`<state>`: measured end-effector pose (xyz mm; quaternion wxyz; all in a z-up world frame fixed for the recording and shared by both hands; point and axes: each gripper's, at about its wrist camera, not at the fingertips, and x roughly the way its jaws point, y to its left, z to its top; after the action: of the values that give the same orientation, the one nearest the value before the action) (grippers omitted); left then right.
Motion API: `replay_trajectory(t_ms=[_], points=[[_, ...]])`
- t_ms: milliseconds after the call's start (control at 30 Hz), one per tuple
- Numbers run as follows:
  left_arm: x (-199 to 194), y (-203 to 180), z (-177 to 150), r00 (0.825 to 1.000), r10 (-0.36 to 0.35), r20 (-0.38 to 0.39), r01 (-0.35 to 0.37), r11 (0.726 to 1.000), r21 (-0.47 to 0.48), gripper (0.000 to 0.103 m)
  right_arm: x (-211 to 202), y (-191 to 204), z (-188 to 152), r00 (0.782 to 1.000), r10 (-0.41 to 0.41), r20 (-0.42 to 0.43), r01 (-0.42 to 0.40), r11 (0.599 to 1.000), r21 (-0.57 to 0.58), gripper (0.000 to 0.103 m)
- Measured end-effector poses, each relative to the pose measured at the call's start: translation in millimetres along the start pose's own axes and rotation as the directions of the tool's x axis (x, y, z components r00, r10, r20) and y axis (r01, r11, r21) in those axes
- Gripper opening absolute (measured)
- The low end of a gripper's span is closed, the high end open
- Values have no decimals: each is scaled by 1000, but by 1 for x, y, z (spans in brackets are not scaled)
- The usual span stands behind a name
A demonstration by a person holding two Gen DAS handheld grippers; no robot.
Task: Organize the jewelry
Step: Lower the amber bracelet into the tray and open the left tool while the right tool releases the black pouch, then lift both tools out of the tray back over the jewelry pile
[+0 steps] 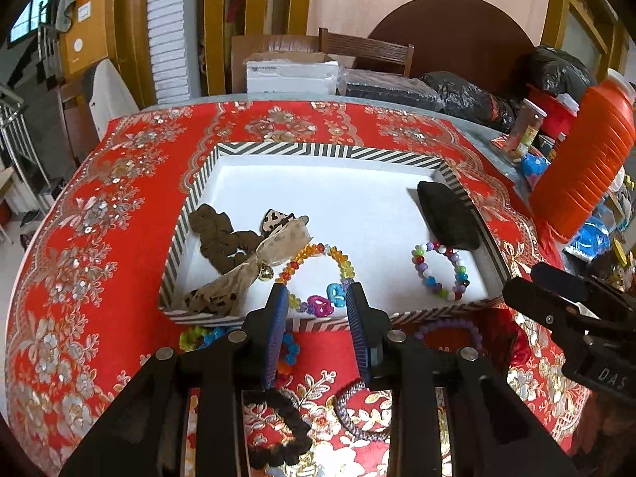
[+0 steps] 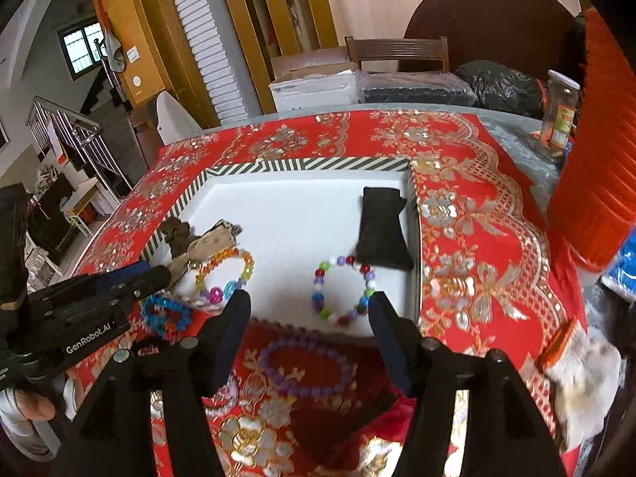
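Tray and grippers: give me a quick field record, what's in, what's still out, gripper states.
tray: striped tray on red cloth
in tray: orange bracelet; multicolour bracelet; black pouch; brown scrunchie; bow
outside, near side: purple bracelet; blue bracelet; black scrunchie; braided band
left gripper: open, empty
right gripper: open, empty, above the purple bracelet
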<state>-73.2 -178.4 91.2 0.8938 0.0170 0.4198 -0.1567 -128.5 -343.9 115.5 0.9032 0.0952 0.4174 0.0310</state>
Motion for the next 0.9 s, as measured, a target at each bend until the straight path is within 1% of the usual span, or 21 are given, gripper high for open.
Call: replay_trajectory(t_ms=[133, 267, 367, 567, 767, 900], points=[[-6, -1, -6, 1000, 5, 5, -5, 1000, 0, 38, -5, 1, -11, 1000, -13, -3, 13, 1000, 27, 65], [-12, -1, -12, 1000, 23, 18, -23, 1000, 5, 38, -8, 4, -20, 1000, -30, -8, 31, 999, 29, 65], [-16, -1, -17, 999, 28, 23, -28, 1000, -3, 38, -10, 6, -25, 1000, -26, -10, 27, 999, 32, 65], [-22, -6, -24, 999, 35, 28, -36, 999, 5, 38, -19, 14, -32, 999, -43, -7, 43, 999, 5, 65], [-29, -9, -31, 999, 33, 36, -33, 999, 4, 38, -28, 15, -37, 999, -38, 0, 38, 999, 14, 66], [-31, -12, -35, 998, 43, 38, -44, 999, 15, 38, -29, 15, -40, 999, -33, -3, 33, 999, 16, 67]])
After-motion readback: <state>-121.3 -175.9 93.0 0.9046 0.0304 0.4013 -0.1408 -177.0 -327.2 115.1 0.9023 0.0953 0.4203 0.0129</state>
